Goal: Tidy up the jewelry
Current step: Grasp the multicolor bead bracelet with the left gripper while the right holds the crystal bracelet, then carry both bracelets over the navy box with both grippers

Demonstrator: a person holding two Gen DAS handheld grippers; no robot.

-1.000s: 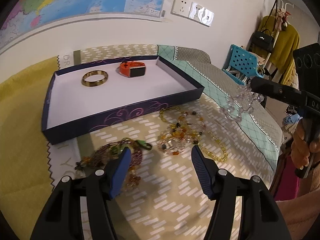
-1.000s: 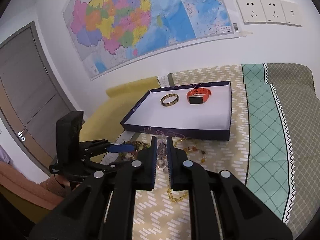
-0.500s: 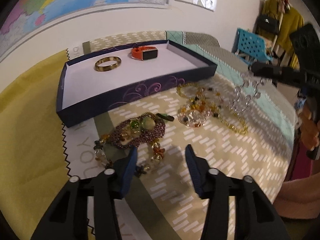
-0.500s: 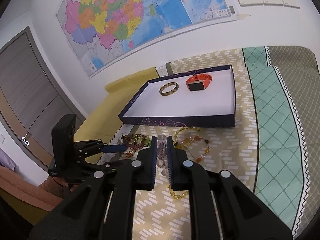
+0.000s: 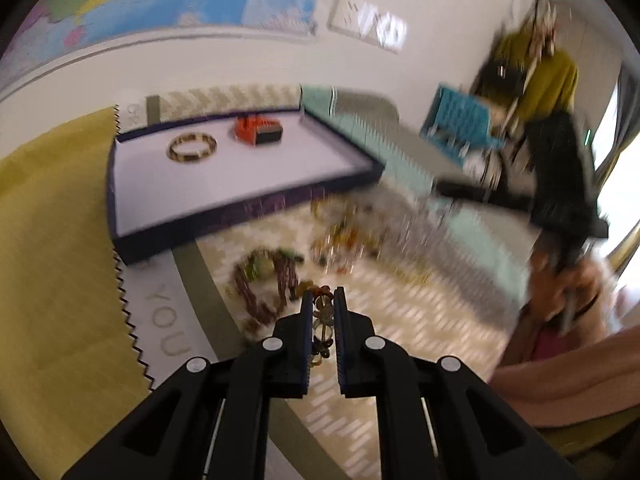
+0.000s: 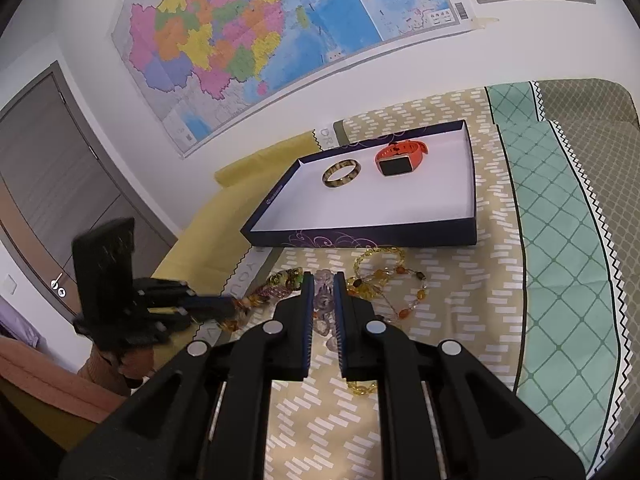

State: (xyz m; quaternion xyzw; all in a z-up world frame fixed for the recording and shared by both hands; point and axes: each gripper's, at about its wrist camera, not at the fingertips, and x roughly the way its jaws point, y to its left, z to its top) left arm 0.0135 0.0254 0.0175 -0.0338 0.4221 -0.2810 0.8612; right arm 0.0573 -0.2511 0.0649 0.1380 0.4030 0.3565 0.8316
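Between both tongs [image 5: 323, 300] [image 6: 319, 280], pinched bead bracelets [image 5: 322, 322] [image 6: 325, 300].

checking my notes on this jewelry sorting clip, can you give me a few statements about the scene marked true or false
1. The tray holds a gold bangle and an orange watch. True.
2. The left gripper is shut on a multicolour bead strand. True.
3. The right gripper is open and holds nothing. False: it is shut on a clear bead bracelet.
4. The amber bead necklace lies inside the tray. False: it lies on the patterned cloth in front of the tray.
5. The tray has a lid on. False: it is open on top.
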